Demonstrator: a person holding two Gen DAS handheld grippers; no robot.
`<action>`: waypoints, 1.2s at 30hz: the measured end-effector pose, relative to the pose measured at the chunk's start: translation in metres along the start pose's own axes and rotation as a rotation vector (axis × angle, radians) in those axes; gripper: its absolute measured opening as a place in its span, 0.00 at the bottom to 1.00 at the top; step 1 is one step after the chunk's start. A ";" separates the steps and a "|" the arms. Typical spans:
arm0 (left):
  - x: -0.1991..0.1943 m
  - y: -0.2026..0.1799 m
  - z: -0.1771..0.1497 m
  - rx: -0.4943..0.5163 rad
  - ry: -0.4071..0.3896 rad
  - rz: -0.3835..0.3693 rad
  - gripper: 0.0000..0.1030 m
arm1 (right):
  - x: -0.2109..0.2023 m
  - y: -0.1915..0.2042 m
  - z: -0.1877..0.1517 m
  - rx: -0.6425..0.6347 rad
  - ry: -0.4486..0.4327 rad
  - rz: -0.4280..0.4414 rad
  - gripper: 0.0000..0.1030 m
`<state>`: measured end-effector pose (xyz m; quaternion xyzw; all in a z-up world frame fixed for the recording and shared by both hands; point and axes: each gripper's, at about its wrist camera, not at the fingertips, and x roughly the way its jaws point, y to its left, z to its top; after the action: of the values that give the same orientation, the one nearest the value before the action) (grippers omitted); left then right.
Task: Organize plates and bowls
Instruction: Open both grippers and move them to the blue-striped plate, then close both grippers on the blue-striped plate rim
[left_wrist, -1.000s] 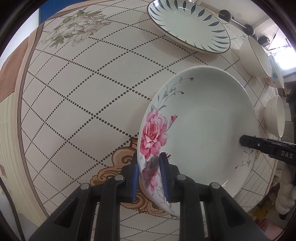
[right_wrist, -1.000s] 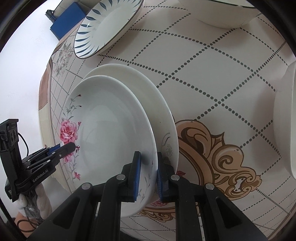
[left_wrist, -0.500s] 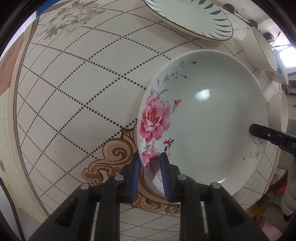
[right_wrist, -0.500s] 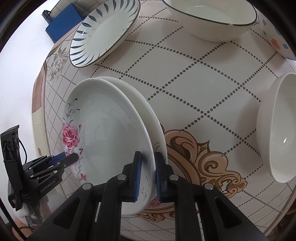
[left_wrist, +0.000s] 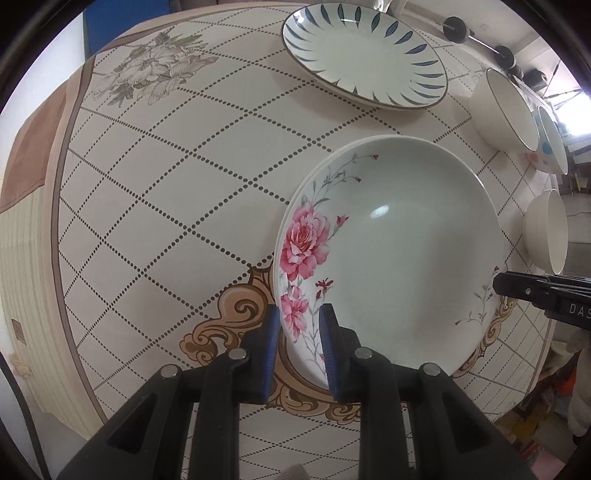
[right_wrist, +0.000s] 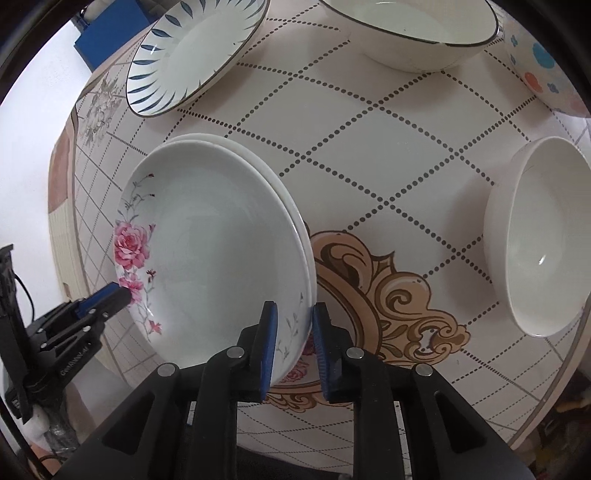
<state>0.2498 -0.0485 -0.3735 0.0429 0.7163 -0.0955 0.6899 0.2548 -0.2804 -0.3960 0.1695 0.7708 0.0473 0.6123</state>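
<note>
Two tongs are straddling opposite edges of one rose-patterned plate (left_wrist: 391, 258). The left tongs (left_wrist: 300, 347) are standing with their blue pads (left_wrist: 271, 332) apart, one on each side of the rim by the pink flowers, with a visible gap, so they are no longer clamping it. The right tongs (right_wrist: 291, 343) are likewise parted around the far rim near the grey sprig, pads clear of the china.

That rose plate is sitting nested on a second white plate (right_wrist: 291, 210), whose edge is peeking out beneath it in both views; the pair is lying near the front edge of the patterned counter (left_wrist: 166, 192), over its brown scroll motif.

Farther out, a blue-leaf plate (left_wrist: 364, 55) is lying alone toward the back. A white bowl with a dark rim (right_wrist: 410, 33), a bowl with coloured dots (right_wrist: 543, 62) and a plain white bowl (right_wrist: 535, 236) are standing separately, well apart from the stack.

Judging by this, the stacking of the rose plate is just finishing. The next move probably calls for drawing both tongs straight back off the rim without nudging the stack, then going for the blue-leaf plate or starting on the bowls.
</note>
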 end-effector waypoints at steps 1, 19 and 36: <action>-0.003 -0.001 0.001 0.002 -0.010 0.002 0.19 | -0.001 0.002 -0.001 -0.006 0.000 0.001 0.21; -0.052 0.006 0.141 -0.071 -0.182 -0.049 0.81 | -0.073 0.024 0.073 -0.018 -0.214 0.010 0.94; 0.031 0.018 0.259 -0.005 -0.055 -0.029 0.29 | -0.015 0.016 0.166 0.207 -0.131 0.094 0.30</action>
<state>0.5059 -0.0836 -0.4136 0.0285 0.6978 -0.1049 0.7080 0.4207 -0.2930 -0.4182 0.2704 0.7211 -0.0150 0.6377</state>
